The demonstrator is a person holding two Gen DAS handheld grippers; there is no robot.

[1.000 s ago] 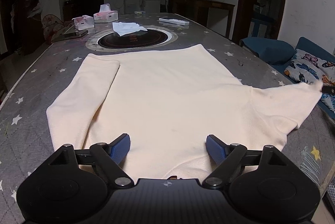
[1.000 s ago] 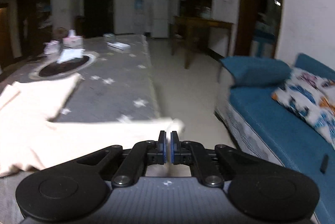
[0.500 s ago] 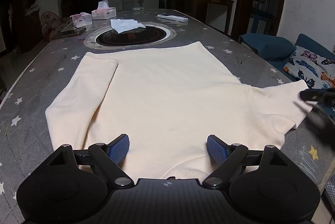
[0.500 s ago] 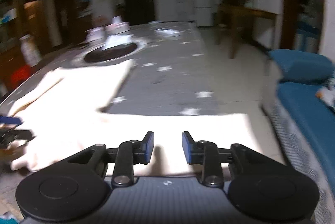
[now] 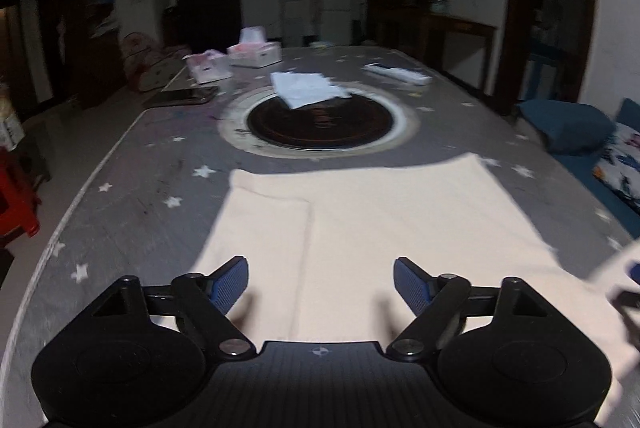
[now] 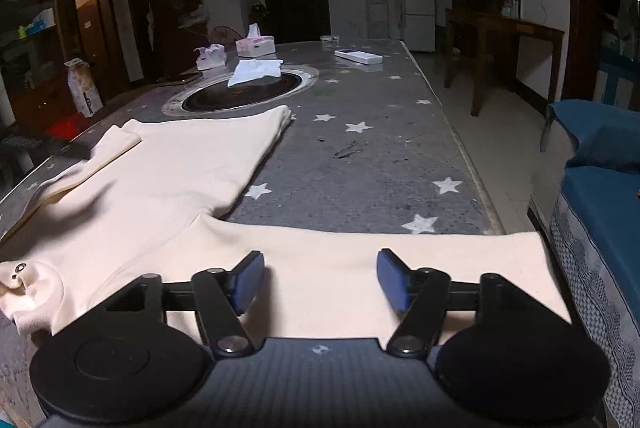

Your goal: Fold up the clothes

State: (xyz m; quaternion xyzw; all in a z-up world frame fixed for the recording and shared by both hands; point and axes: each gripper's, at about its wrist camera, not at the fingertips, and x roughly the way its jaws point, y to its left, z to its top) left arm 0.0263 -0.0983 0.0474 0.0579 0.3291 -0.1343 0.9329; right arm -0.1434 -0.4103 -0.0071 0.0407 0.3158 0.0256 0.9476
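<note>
A cream long-sleeved shirt (image 5: 384,220) lies flat on the grey star-patterned table (image 5: 160,172). Its left sleeve (image 5: 264,228) is folded in over the body. My left gripper (image 5: 320,282) is open and empty, just above the shirt's near part. In the right wrist view the shirt body (image 6: 168,168) lies left and its right sleeve (image 6: 360,252) stretches straight out to the table's right edge. My right gripper (image 6: 320,280) is open and empty over that sleeve. The collar (image 6: 28,284) shows at lower left.
A round black hotplate (image 5: 320,122) with white tissue (image 5: 308,90) on it sits mid-table. Two tissue boxes (image 5: 256,52), a phone (image 5: 184,96) and a white remote (image 5: 396,72) lie at the far end. A blue sofa (image 6: 600,196) stands right of the table.
My right gripper opened and let go of the sleeve cuff, which now lies flat on the table. My left gripper, still open, moved forward and left over the shirt.
</note>
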